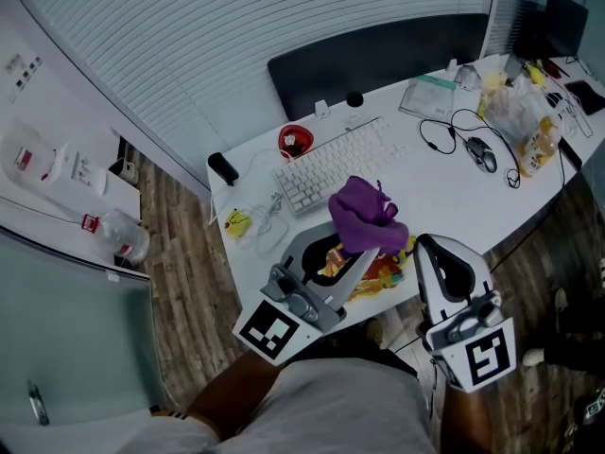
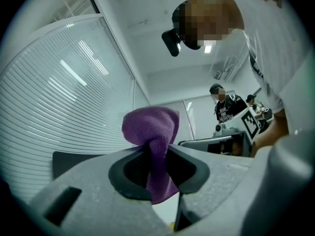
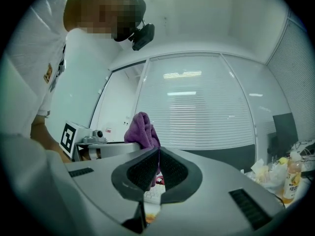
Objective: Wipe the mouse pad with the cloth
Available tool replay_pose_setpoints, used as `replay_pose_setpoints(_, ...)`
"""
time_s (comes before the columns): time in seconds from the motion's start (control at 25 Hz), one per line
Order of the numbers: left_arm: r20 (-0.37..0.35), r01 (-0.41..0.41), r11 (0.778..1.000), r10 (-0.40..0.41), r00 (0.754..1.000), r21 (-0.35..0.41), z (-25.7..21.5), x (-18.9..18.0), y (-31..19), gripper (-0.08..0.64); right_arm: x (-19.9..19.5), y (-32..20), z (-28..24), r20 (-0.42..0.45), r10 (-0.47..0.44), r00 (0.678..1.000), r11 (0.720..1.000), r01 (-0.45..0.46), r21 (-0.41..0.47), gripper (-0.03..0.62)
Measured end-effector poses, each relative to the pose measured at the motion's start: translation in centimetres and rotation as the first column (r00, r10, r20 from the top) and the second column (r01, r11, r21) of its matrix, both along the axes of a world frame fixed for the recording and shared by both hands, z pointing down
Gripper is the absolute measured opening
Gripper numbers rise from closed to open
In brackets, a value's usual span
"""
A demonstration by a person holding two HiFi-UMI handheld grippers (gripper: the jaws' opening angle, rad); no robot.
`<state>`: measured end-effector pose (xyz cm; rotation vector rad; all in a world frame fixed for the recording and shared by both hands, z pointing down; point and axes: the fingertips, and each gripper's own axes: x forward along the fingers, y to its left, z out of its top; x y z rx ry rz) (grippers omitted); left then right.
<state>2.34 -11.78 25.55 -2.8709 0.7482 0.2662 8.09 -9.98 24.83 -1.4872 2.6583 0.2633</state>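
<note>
The left hand-held gripper (image 1: 362, 253) is clamped on the purple cloth (image 1: 364, 214). In the left gripper view its two jaws are pressed on a narrow fold of the cloth. Most of the cloth stands above the jaws as a round bunch, and a short tail hangs down under them. In the head view this bunch sits at the tip of the left hand-held gripper, raised above the near edge of the white bench (image 1: 435, 197) and in front of the keyboard (image 1: 340, 164).

The right hand-held gripper (image 1: 425, 249) has its jaws together, and the tips meet in the right gripper view. There the cloth appears just beyond the tips, a little to the left, and a thin strip of purple shows through the gap between the pads. I cannot tell if a fold of it is caught there. In the head view the right edge of the cloth is just beside the tip of this hand-held gripper. The two hand-held grippers are near each other, with the cloth between their tips.

Under the cloth, on the near edge of the bench, lies a flat pad with orange and yellow print (image 1: 378, 274). It is mostly hidden by the cloth and the left hand-held gripper. The cloth does not seem to touch it.

Further away on the bench, well apart from the cloth, are a mouse (image 1: 481, 152) with its cable and a red cup (image 1: 295, 140).
</note>
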Motion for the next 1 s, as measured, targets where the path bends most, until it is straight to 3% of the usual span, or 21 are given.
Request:
replay_pose_setpoints(0.4, -0.015, -0.02, 1.0, 0.021, 1.0, 0.011, -0.38, 0.39, 0.11, 0.084, 0.45, -0.09, 0.08, 0.049, 0.023, 0.999, 1.0, -0.022, -0.018, 0.011)
replay_pose_setpoints(1.0, -0.014, -0.047, 0.999, 0.047, 0.999, 0.017, -0.33, 0.42, 0.11, 0.084, 0.11, 0.02, 0.27, 0.036, 0.051, 0.998, 0.998, -0.05, -0.023, 0.011)
